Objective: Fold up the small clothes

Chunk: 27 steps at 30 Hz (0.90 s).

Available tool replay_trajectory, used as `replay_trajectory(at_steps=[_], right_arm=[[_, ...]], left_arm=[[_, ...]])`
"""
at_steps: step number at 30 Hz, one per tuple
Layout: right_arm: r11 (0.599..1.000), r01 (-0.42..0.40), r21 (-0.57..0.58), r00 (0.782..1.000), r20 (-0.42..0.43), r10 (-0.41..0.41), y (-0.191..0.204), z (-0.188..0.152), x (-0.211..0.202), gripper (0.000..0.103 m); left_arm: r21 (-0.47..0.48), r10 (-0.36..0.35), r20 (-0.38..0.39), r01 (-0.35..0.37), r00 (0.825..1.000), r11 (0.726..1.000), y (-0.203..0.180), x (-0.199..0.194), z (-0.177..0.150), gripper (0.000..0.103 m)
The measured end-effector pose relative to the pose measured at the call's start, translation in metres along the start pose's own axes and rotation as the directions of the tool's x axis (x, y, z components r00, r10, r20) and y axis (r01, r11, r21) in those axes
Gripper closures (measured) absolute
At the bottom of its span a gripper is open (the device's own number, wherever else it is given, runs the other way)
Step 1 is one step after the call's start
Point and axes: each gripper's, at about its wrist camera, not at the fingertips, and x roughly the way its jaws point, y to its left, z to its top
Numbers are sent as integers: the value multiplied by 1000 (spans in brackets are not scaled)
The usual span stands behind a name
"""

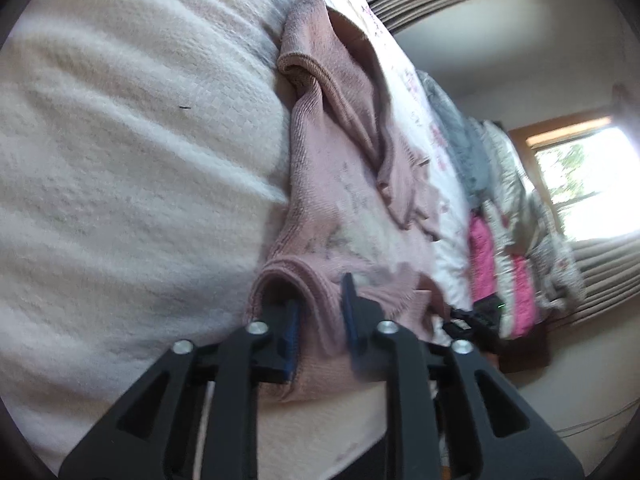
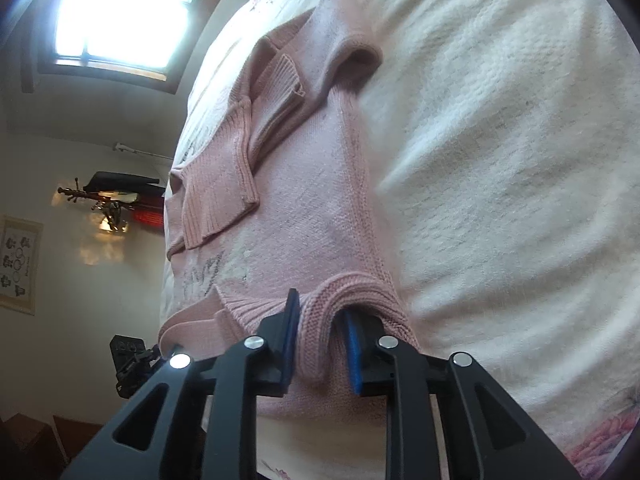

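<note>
Folding looks mid-step: the left gripper (image 1: 320, 316) and right gripper (image 2: 322, 334) each pinch a rolled hem corner of the pink sweater (image 2: 296, 208) lying on the cream blanket (image 2: 500, 160); next, carry that hem evenly toward the collar

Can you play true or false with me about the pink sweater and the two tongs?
1. The pink sweater lies on a fluffy white blanket. True.
2. The left tongs hold nothing. False: they pinch a rolled edge of the sweater.
3. The right tongs grip a thick fold of the sweater. True.
4. The sweater is bright green. False: it is pink.
5. A window lets in light. True.
</note>
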Motion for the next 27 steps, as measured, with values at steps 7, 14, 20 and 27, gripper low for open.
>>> replay_trajectory(at_steps=[7,14,20,27], right_arm=[[1000,-6,6,1000,28,5,-3,2,-20,51],[992,108,-60,989,106,-101,5,-6,-49,39],[988,114,-103,987,128,-100,17,-14,-53,38],[974,158,-164,984,108,-142,30,-12,-38,36]], left_arm=[[48,105,93,-109,990,993,-3,-35,5,50],[382,263,142,-298,954,875,-51,-10,2,42],[537,385,170,-412,907,736,-70,29,6,38],[581,403,141,-405,904,706,-68,45,8,82]])
